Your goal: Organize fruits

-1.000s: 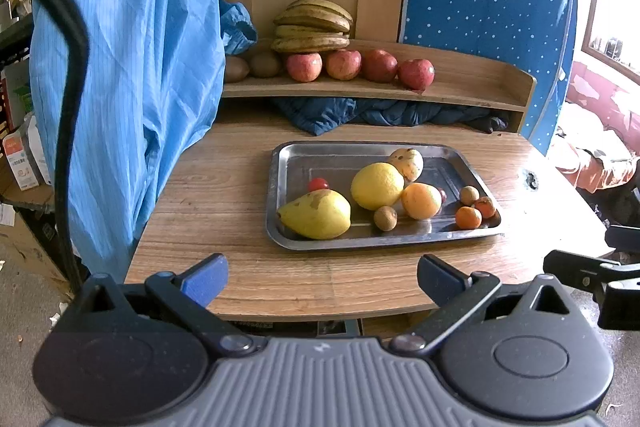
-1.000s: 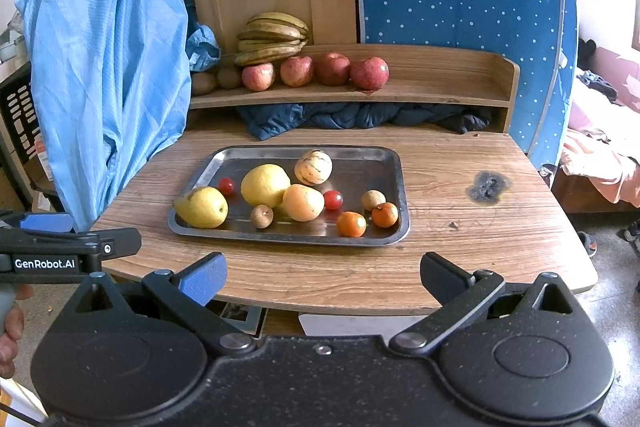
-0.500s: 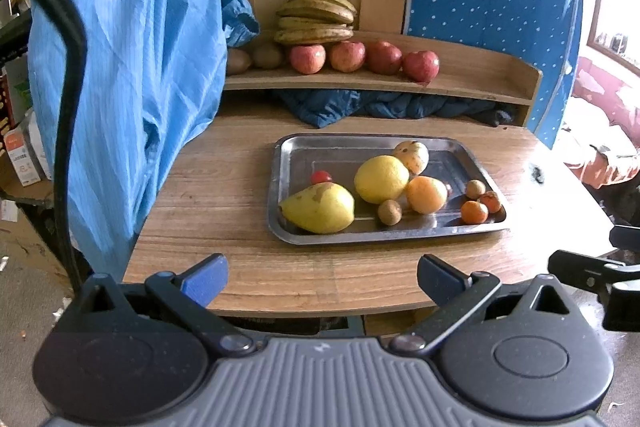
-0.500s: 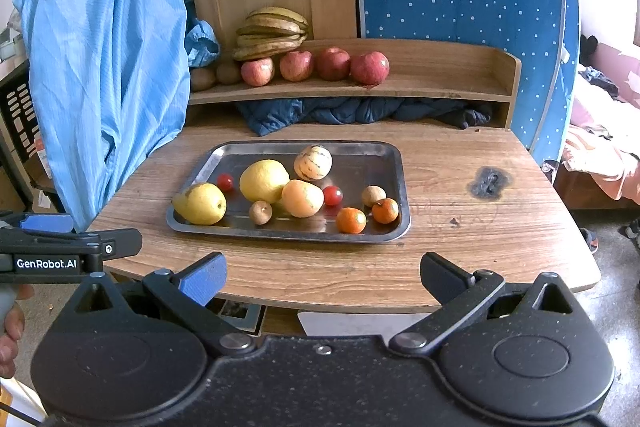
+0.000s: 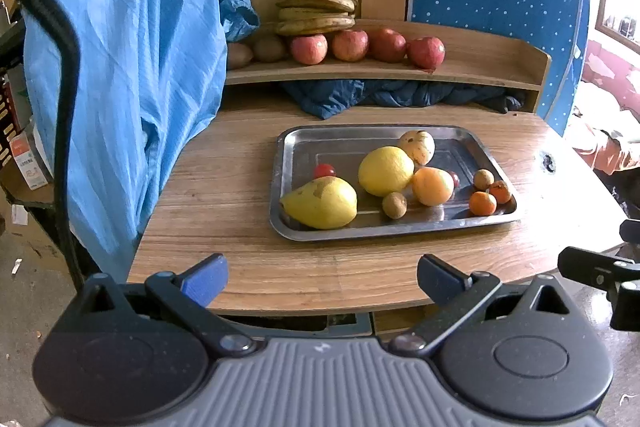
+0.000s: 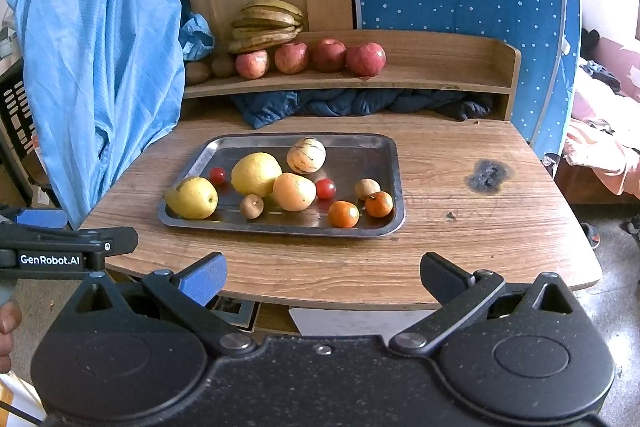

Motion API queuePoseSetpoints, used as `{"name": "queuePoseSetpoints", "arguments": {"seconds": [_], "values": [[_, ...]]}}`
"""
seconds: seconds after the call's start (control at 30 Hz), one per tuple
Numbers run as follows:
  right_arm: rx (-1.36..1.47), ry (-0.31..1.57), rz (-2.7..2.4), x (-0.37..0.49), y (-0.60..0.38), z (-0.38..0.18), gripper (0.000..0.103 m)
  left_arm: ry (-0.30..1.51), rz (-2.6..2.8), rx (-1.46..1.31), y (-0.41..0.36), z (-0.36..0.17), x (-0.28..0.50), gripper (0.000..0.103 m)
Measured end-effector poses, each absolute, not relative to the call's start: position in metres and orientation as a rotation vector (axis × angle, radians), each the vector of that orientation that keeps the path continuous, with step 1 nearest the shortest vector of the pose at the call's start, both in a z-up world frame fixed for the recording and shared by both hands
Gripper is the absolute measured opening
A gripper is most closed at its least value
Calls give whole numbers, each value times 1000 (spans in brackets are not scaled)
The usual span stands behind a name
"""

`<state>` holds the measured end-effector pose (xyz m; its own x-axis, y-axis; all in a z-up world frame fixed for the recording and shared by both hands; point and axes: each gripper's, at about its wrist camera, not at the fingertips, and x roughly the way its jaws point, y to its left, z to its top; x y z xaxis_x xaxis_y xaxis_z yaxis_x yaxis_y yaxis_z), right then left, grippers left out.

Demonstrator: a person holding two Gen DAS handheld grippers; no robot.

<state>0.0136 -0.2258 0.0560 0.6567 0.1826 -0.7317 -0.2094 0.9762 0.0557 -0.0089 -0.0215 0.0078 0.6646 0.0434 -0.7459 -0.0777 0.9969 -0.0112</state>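
Observation:
A steel tray (image 5: 400, 227) (image 6: 394, 171) on the wooden table holds a yellow pear (image 5: 322, 202) (image 6: 193, 197), a lemon (image 5: 385, 171) (image 6: 256, 174), an orange (image 5: 433, 186) (image 6: 295, 191), a striped melon (image 6: 306, 155), cherry tomatoes, small brown fruits and two tangerines (image 6: 343, 214). My left gripper (image 5: 322, 277) is open and empty above the table's front edge. My right gripper (image 6: 323, 275) is open and empty, also short of the tray.
A wooden shelf (image 6: 440, 79) at the back carries bananas (image 6: 268, 25), several red apples (image 6: 328, 55) and kiwis. Dark blue cloth (image 6: 360, 105) lies under it. A light blue garment (image 6: 100, 59) hangs at the left. A dark burn mark (image 6: 488, 175) is right of the tray.
Both grippers have moved a little closer to the table and tray. Both stay open. No fruit has moved.

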Motion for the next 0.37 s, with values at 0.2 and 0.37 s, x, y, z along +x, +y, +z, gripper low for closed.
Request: {"name": "queuePoseSetpoints", "arguments": {"seconds": [0.2, 0.37], "values": [[-32, 829, 227, 14, -229, 55, 102, 840, 63, -39, -24, 8, -9, 103], [-31, 831, 226, 13, -231, 54, 102, 840, 62, -38, -24, 8, -10, 103]]}}
